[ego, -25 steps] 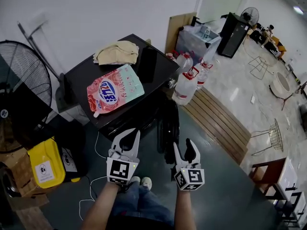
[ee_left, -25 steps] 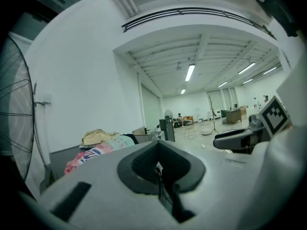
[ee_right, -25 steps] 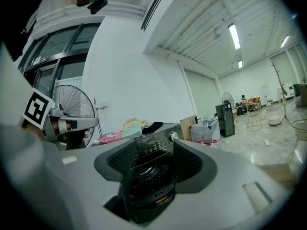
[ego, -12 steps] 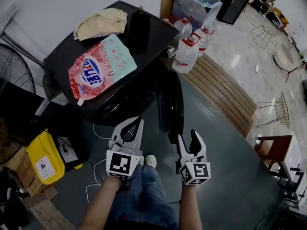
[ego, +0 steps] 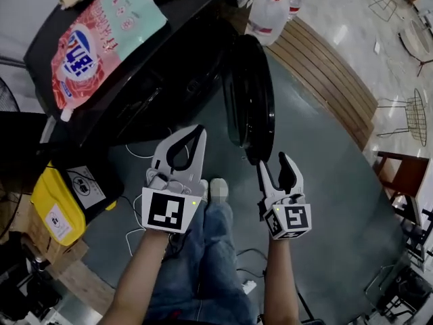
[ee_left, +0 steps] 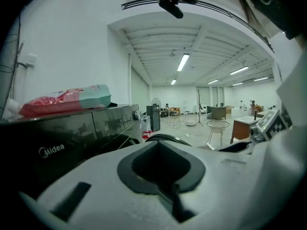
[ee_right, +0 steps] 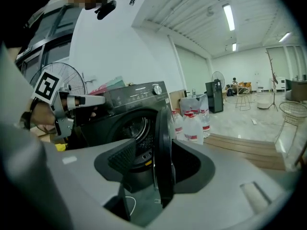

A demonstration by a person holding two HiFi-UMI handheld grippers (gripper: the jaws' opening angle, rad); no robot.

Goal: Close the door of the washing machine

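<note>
The black washing machine [ego: 155,80] stands at the upper left of the head view, and its round door [ego: 252,93] hangs open, swung out edge-on towards me. My right gripper [ego: 276,169] is open and sits just below the door's lower edge; I cannot tell whether they touch. In the right gripper view the door [ee_right: 163,152] shows edge-on in line with the gap between the jaws, with the drum [ee_right: 134,133] behind it. My left gripper [ego: 195,135] is shut on nothing. It hangs left of the door, in front of the machine.
A pink and green detergent pouch [ego: 101,39] lies on the machine's top. A yellow container [ego: 57,212] stands at its left, water bottles [ego: 270,9] and a slatted wooden platform [ego: 331,80] at its right. A brown chair [ego: 406,181] is far right. Cables run along the floor.
The head view has tilted down and drawn closer to the machine. Both grippers now sit nearer the open door, the right one close under its lower edge.
</note>
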